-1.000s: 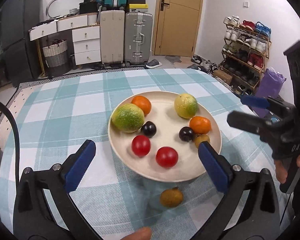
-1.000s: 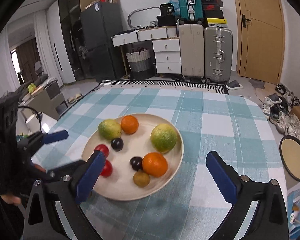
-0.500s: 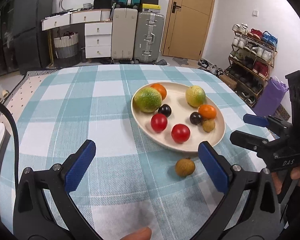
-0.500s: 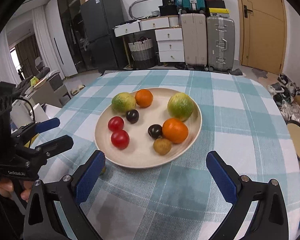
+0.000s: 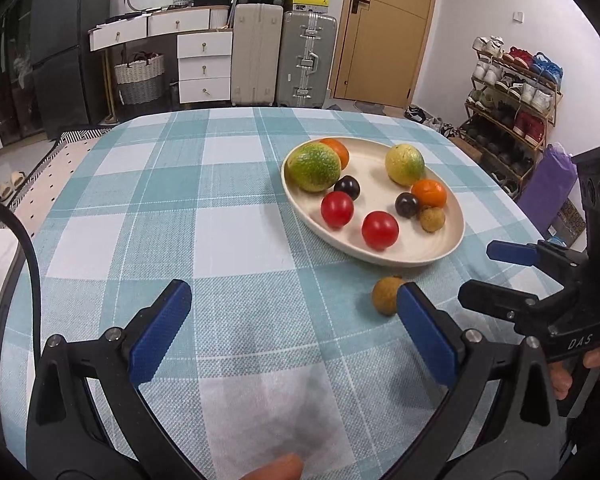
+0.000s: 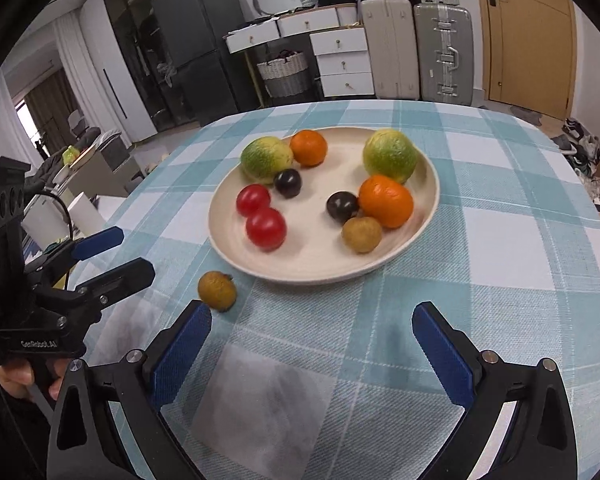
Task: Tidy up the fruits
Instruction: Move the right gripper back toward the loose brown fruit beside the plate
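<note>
Two low wrist views, shared plate

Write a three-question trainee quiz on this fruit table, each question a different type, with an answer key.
1. True or false: every fruit lies on the plate.
2. Multiple choice: how do the left gripper and right gripper stand? A) both open and empty B) left shut on a tomato C) right shut on an orange
3. Fill in: the plate holds two red tomatoes, two oranges, two dark plums, one brown longan and ___ large green-yellow fruits.

Key
1. False: the stray brown longan lies on the checked tablecloth, apart from the plate's near rim.
2. A
3. two: one beside the far orange, one behind the near orange.
</note>
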A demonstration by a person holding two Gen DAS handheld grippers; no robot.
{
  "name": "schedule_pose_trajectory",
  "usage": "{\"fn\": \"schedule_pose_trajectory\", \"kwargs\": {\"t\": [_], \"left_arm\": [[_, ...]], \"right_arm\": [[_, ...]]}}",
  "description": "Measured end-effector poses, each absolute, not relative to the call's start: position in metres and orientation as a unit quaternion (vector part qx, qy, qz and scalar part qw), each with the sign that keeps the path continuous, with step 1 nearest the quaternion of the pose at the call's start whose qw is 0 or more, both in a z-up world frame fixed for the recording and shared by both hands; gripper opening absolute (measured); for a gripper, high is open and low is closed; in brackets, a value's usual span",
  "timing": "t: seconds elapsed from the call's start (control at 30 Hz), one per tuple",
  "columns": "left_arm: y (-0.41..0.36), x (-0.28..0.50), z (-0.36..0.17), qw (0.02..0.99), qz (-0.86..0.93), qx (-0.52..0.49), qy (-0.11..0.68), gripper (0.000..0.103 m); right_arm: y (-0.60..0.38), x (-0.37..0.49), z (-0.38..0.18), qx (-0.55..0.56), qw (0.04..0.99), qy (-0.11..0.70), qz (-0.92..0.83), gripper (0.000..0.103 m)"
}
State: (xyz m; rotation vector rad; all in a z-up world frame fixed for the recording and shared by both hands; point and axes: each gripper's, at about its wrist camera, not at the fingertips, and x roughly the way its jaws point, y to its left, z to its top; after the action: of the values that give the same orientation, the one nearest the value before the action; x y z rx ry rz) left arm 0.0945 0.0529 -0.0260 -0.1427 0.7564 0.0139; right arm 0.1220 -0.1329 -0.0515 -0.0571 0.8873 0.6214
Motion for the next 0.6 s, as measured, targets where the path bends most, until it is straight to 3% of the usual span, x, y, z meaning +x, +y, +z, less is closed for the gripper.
{"fn": "schedule_pose_trajectory", "kwargs": {"t": [0.27,0.4,0.6], "left_arm": [[0.063,0.082,-0.035,0.92,0.012,-0.094,0.38,0.102],[0.061,0.078,-0.039,0.918,0.011,-0.087,0.387,0.102],[0.071,0.064,-0.037,0.918,0.028,-0.094,0.384,0.102]], "right_arm": [[-0.132,0.115,-0.054,-0.01,0.848,0.429,0.31,0.102],[-0.119,0.113,-0.059,-0.018,0.838,0.44,0.323,0.087],[-0.091,0.107,-0.065,-0.042,0.824,0.442,0.352,0.078]]}}
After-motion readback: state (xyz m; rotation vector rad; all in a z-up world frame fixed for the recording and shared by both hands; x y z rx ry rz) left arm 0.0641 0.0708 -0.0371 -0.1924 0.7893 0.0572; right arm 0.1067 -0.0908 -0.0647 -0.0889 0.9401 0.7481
